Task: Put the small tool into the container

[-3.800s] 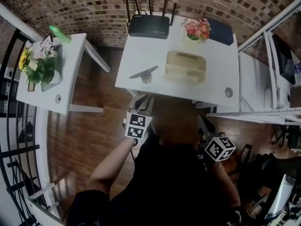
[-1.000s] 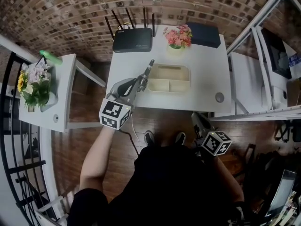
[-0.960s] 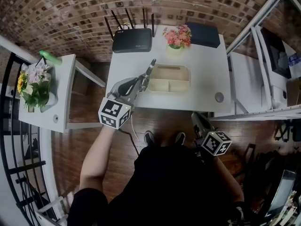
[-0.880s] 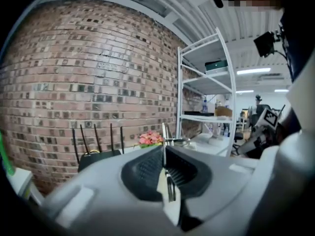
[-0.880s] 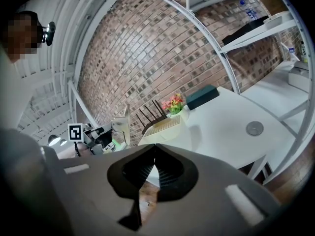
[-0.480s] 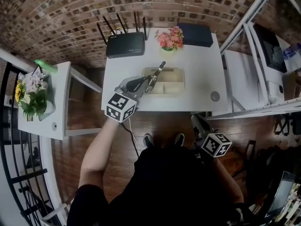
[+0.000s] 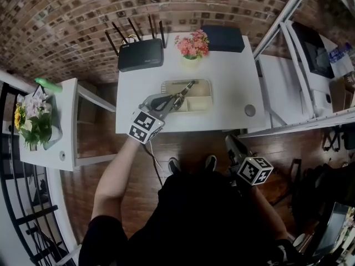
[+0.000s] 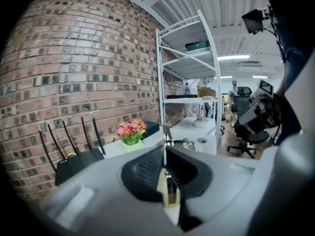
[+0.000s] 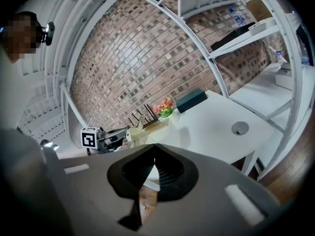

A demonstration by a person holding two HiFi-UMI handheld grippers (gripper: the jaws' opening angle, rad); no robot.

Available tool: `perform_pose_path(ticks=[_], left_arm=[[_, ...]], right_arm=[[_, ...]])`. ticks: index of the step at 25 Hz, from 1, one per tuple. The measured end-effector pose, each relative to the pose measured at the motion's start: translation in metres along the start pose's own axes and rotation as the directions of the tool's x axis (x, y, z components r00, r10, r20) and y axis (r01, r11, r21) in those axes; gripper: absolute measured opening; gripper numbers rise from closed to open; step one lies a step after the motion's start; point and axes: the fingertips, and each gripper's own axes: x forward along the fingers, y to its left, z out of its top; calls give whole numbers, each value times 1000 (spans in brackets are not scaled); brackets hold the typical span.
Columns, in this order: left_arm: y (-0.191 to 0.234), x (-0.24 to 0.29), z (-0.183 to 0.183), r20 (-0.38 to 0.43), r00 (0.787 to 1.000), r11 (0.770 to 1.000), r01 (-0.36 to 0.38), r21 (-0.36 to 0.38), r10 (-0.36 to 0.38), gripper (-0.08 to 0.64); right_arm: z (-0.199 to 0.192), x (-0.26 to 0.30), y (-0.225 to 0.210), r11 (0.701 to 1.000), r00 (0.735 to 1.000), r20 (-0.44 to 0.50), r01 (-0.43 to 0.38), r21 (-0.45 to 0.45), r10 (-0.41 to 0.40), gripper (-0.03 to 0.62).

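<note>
Left gripper (image 8: 165,156): we find its ribbed black fingers (image 8: 145,168) pinched tight on the small tool (image 7: 187,88), a slim metal blade with a pale shank. The tip slants over the container (image 7: 202,102), a beige, round-cornered, divided tray on the smooth white table (image 7: 233,65); we judge it poised for release. Right gripper (image 9: 154,151): fingers together, empty, hanging low off the table edge, apparently idle.

No legible text or labels

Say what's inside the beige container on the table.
The container's visible compartments look empty. The small tool, clamped in the left gripper, reaches over it, and both cover its left part.
</note>
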Motion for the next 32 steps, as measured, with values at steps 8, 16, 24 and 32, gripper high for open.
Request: perform_pose_path(ticks=[8, 16, 24, 32], left_arm=[[-2, 7, -35, -79, 997, 999, 30, 45, -26, 11], [-1, 11, -45, -123, 992, 995, 30, 94, -18, 11], [8, 12, -53, -193, 981, 997, 13, 82, 3, 21], [12, 21, -60, -291, 957, 991, 33, 131, 6, 40]], right_arm=[[-6, 3, -4, 1000, 1000, -18, 2, 29, -1, 11], [-7, 8, 0, 999, 999, -30, -16, 32, 17, 11], [-10, 12, 1, 999, 999, -41, -28, 31, 29, 11], [-12, 13, 2, 999, 998, -53, -41, 36, 43, 11]])
